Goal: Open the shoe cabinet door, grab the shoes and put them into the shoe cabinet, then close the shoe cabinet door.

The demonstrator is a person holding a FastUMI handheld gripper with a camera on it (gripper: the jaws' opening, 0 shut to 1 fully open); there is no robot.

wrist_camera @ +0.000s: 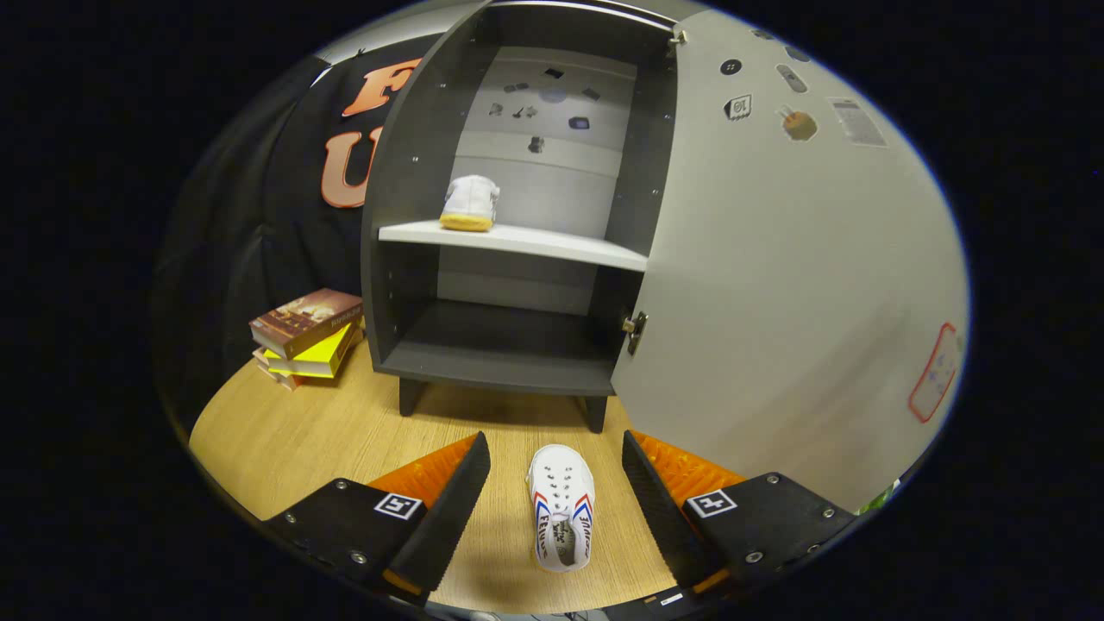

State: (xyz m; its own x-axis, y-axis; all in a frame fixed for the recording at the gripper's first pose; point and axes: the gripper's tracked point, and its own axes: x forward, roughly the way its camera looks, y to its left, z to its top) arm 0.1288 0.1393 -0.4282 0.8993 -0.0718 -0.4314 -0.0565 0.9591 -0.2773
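Note:
The dark grey shoe cabinet [405,216] stands ahead with its light grey door [776,285] swung wide open to the right. One white shoe [470,203] with a tan sole sits on the cabinet's white middle shelf [561,244]. A second white shoe [561,517] with red and blue stripes lies on the wooden floor, toe toward the cabinet, between my two fingers. My gripper [556,461] is open, its fingers wide apart on either side of that shoe and not touching it.
A stack of books [306,336] lies on the wooden floor [285,431] left of the cabinet. The cabinet's lower compartment [500,341] holds nothing. The open door carries several stickers and stands close on the right of my fingers.

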